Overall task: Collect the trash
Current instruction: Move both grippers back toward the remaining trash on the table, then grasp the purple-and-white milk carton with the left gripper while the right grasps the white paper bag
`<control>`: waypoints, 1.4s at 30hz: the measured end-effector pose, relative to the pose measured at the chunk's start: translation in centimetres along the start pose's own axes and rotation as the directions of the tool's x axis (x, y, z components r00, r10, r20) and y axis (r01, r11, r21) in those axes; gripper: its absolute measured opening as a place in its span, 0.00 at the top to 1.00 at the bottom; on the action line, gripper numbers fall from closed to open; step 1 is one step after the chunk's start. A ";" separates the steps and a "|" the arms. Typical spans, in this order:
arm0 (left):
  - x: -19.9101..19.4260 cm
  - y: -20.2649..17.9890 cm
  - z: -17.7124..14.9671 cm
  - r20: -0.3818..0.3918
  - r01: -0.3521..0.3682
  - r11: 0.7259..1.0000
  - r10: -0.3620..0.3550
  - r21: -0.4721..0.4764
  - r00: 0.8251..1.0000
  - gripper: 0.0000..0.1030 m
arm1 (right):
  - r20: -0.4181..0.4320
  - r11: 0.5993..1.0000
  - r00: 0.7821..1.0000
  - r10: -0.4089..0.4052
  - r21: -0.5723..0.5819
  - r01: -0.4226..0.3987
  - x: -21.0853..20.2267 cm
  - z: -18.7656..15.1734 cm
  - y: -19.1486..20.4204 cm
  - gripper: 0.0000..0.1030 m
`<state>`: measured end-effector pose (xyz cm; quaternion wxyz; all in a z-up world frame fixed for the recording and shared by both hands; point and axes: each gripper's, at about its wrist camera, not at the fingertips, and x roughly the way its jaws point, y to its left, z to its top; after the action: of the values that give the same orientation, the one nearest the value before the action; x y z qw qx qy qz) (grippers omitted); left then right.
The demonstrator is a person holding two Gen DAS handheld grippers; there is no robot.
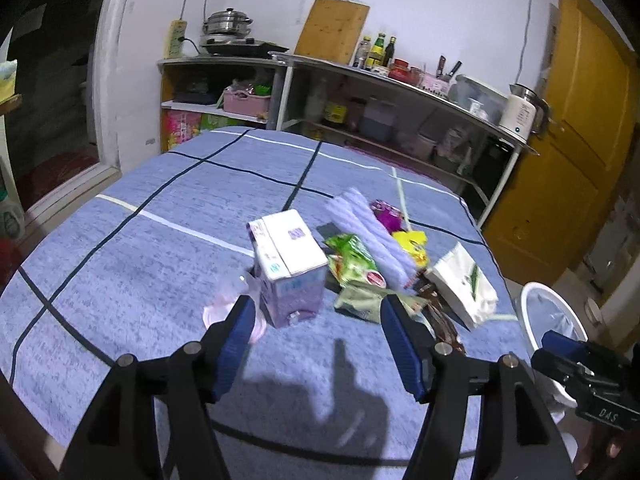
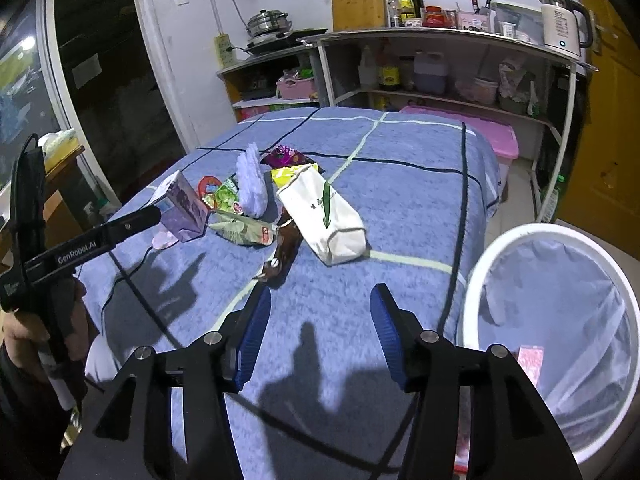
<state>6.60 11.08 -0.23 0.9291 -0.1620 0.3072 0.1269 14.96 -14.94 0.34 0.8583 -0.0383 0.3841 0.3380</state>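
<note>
A purple and white carton (image 1: 290, 268) stands upright on the blue checked cloth (image 1: 132, 280), just ahead of my left gripper (image 1: 316, 308). That gripper is open and holds nothing. A crumpled pink plastic scrap (image 1: 224, 312) lies by its left fingertip. To the right of the carton lie green wrappers (image 1: 352, 258), a lavender cloth (image 1: 368, 232), a yellow wrapper (image 1: 412, 244) and a white tissue pack (image 1: 464, 284). My right gripper (image 2: 320, 300) is open and empty over the cloth, short of a brown wrapper (image 2: 284, 252). The white pack (image 2: 328, 216) lies beyond it.
A white round bin (image 2: 560, 320) with a pale liner stands at the table's right edge, a pink piece (image 2: 530, 360) inside it. Metal shelves (image 2: 440, 36) with bottles, a kettle and pots line the back wall. A yellow door (image 1: 580, 128) is at right.
</note>
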 end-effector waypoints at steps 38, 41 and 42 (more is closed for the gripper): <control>2.0 0.0 1.8 0.009 -0.005 1.000 0.005 0.027 1.000 0.60 | -0.079 1.000 0.997 0.017 -0.004 -0.017 7.3 4.1 -1.0 0.71; 1.4 -0.4 1.7 0.014 0.002 0.999 -0.002 0.038 1.000 0.60 | -0.067 1.000 0.998 0.019 0.006 -0.019 6.4 3.9 -1.0 0.79; 1.2 -0.6 1.7 0.015 0.005 0.999 -0.005 0.042 1.000 0.60 | -0.064 1.000 0.998 0.021 0.008 -0.021 6.1 3.8 -1.0 0.83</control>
<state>8.62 11.38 0.44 0.9349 -0.1423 0.3024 0.1193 20.90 -11.08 -1.38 0.8422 -0.0418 0.4130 0.3441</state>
